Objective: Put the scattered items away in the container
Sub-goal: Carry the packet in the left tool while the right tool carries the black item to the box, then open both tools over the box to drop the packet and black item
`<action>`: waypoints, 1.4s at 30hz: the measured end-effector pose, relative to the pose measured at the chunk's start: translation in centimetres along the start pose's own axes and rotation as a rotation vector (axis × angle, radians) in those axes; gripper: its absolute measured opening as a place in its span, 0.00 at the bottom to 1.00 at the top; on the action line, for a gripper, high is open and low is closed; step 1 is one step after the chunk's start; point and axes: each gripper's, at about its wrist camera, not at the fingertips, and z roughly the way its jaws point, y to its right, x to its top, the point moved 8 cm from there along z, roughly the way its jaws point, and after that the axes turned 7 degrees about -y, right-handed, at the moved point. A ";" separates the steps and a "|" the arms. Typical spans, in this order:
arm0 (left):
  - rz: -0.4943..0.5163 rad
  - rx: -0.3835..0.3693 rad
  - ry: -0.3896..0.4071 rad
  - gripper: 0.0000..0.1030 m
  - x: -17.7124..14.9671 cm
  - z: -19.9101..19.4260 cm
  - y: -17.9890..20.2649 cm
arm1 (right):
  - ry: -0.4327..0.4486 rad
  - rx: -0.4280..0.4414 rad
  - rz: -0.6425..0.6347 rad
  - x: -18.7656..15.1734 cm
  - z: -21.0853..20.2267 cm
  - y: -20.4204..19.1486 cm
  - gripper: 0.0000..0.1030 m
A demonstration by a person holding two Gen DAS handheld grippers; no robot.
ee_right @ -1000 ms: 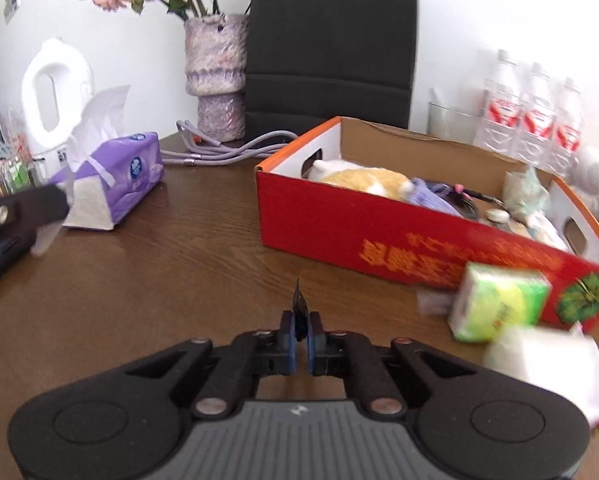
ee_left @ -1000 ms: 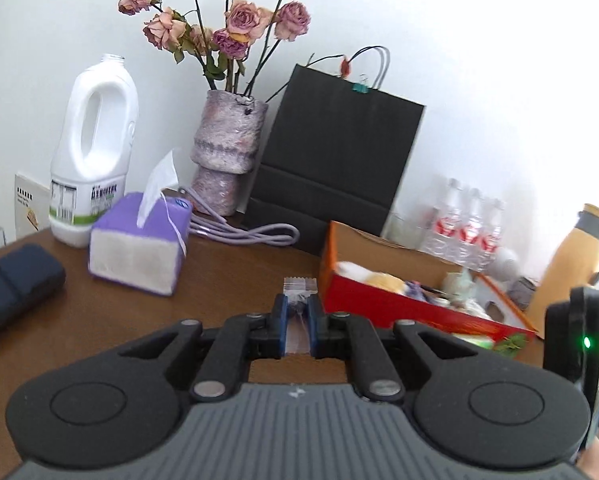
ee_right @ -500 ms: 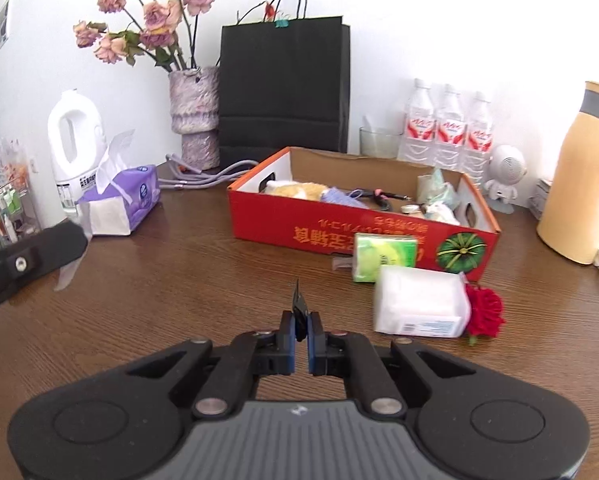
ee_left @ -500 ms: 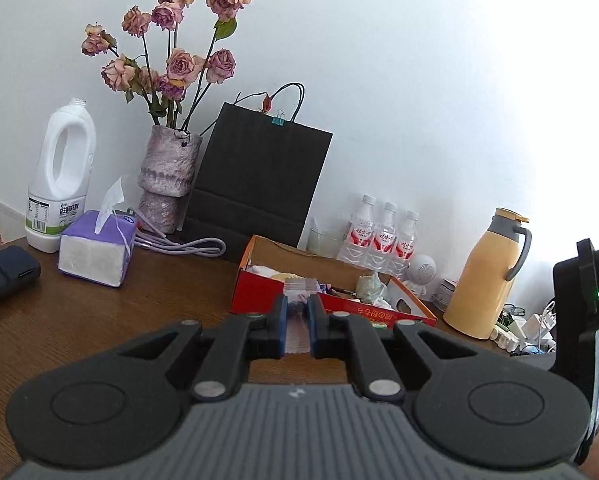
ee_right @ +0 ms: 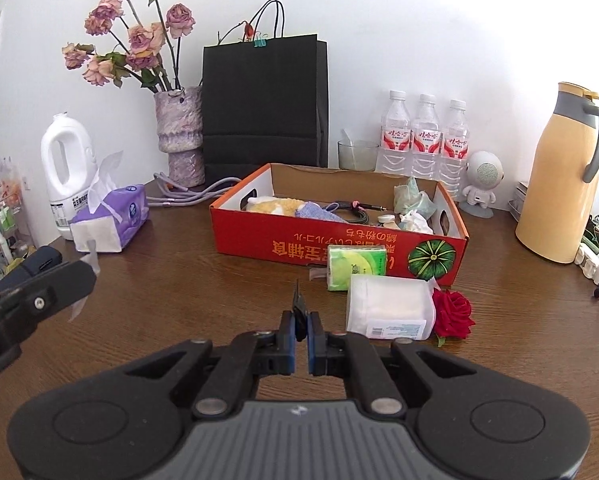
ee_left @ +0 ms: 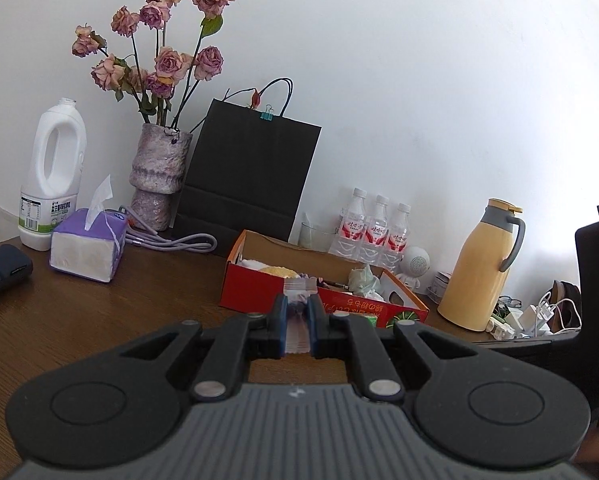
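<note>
Two hand-held grippers poised short of a red box (ee_right: 339,246), the container for the scattered things, which stands on a brown table (ee_right: 159,308). The left gripper (ee_left: 298,314) is clenched on a small clear packet (ee_left: 299,286), whose crimped end sticks out past the fingertips; in its own view the packet lines up with the box's near wall, so it appears held ready to be carried over the rim. The right gripper (ee_right: 300,322) is clamped on a thin dark strip (ee_right: 298,300) standing upright between the jaws; what it is cannot be told. The box already holds a yellow-and-white soft thing (ee_right: 277,204), a blue cloth (ee_right: 313,213), a cable (ee_right: 349,210) and crumpled paper (ee_right: 413,200).

Things not yet tidied lie just in front of the box: a green tissue pack (ee_right: 355,266) touching its near wall, a white plastic tub (ee_right: 389,308) in front of that, and a red rose (ee_right: 453,312) beside the tub. A purple tissue pack (ee_right: 113,220) lies well to the left of the box. Both held things are light and thin, so a firm pinch probably keeps them from slipping.
</note>
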 end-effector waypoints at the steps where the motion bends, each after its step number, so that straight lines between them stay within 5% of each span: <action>1: 0.000 0.003 -0.003 0.10 0.0 0.1 0.0 | 0.004 0.002 0.006 0.1 0.0 0.1 0.05; 9: 0.028 0.014 -0.030 0.10 1.9 2.7 -1.2 | 0.083 0.017 0.059 2.8 -1.3 2.1 0.05; 18: 0.086 -0.091 -0.138 0.10 13.0 15.0 0.1 | 0.193 0.053 0.077 13.7 0.3 7.6 0.05; 22: 0.071 -0.146 -0.296 0.10 15.2 23.8 1.4 | 0.074 0.087 0.077 19.1 6.0 10.1 0.05; 26: 0.087 -0.134 -0.446 0.10 14.1 32.0 1.9 | -0.139 0.145 0.089 21.7 14.3 11.7 0.05; 32: 0.135 -0.089 -0.591 0.11 8.7 40.3 1.8 | -0.372 0.104 0.096 19.2 25.5 13.4 0.05; 36: 0.142 -0.062 -0.649 0.12 6.6 43.0 0.6 | -0.441 0.094 0.101 17.8 29.0 14.2 0.07; 38: 0.130 -0.045 -0.663 0.13 6.5 43.6 0.0 | -0.463 0.099 0.127 17.6 29.8 14.7 0.16; 42: 0.144 -0.047 -0.640 0.43 7.8 42.8 -0.4 | -0.442 0.108 0.153 18.5 29.0 15.2 0.29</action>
